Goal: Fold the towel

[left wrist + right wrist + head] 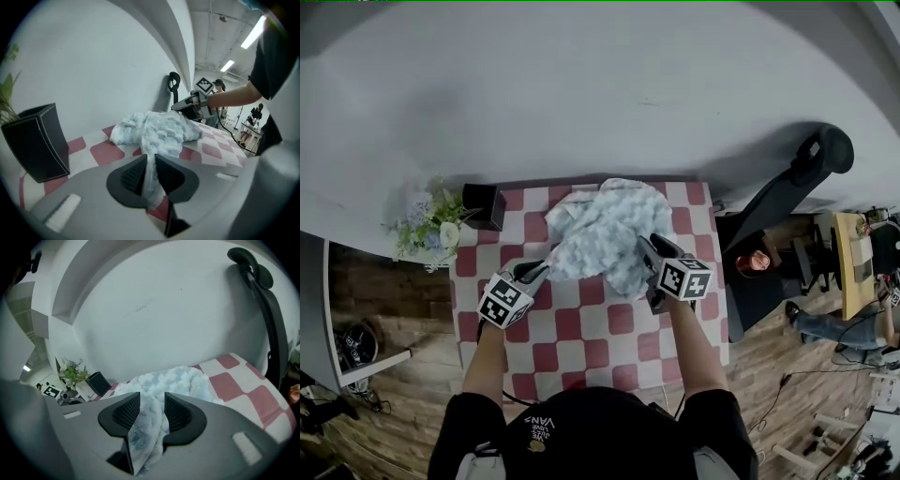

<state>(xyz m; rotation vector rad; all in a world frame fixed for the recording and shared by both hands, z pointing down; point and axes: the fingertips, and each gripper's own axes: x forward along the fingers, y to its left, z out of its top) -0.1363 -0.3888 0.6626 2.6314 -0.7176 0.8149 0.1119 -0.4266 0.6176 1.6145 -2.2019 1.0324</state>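
Here, nearest: left tongs [150, 172] clenched on a thin edge of the towel [605, 234]. Right tongs [152, 412] clamped on a thicker bunch of it. Towel sits crumpled toward the far half of the checked counter [581, 333]. It looks soft, light and limp, so it will likely sag and bunch. Best held at corners and drawn taut. Beyond: black box [483, 204], flowers [427, 225].

The person's head and shoulders [581, 436] cover the counter's [581, 328] near edge. The crumpled towel [609, 234] hides its own corners; its pinched folds vanish behind the jaws of the left hand-held gripper [150, 166] and right hand-held gripper [152, 406]. The plant [9, 84] is cut off at the left gripper view's edge.
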